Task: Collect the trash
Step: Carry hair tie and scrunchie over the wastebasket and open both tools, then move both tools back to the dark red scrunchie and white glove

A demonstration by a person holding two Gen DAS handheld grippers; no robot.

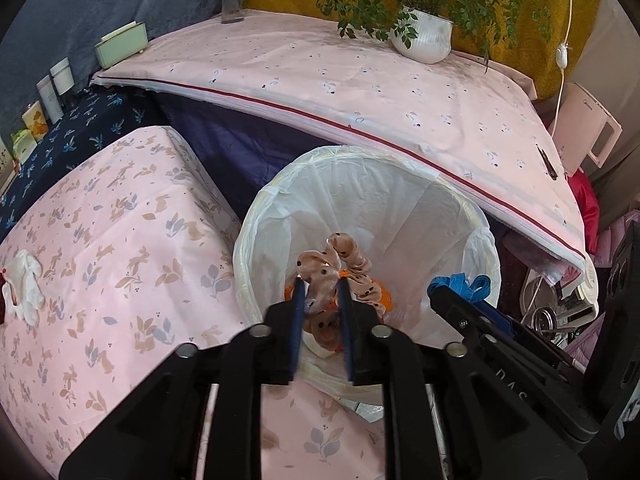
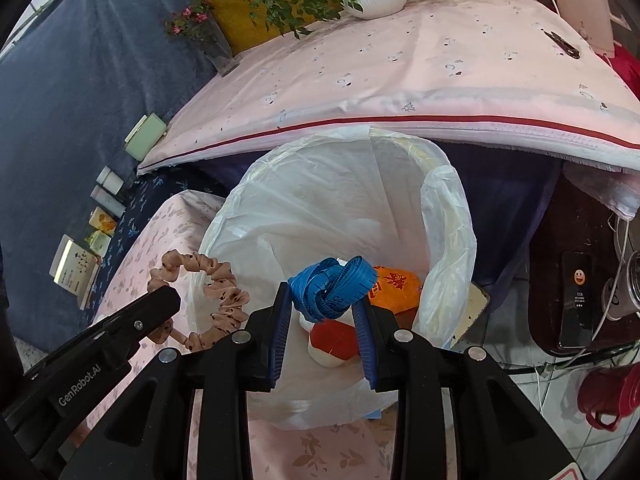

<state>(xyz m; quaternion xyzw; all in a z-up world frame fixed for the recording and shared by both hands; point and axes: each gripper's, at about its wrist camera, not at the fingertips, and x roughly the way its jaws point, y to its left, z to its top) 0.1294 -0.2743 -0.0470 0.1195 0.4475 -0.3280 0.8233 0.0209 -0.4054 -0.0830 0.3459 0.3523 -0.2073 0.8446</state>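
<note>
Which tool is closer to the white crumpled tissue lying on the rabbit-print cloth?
Left. The left tool hangs over the lined bin, which stands beside the cloth that bears the tissue; the right tool is farther along the bin's other side.

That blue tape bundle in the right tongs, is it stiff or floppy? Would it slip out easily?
The blue tape looks floppy: it sits in loose, knotted loops between the right tongs. Probably light, since the loops keep their shape unsupported. Its smooth surface might slide, and released, it would likely drop into the bin below.
</note>
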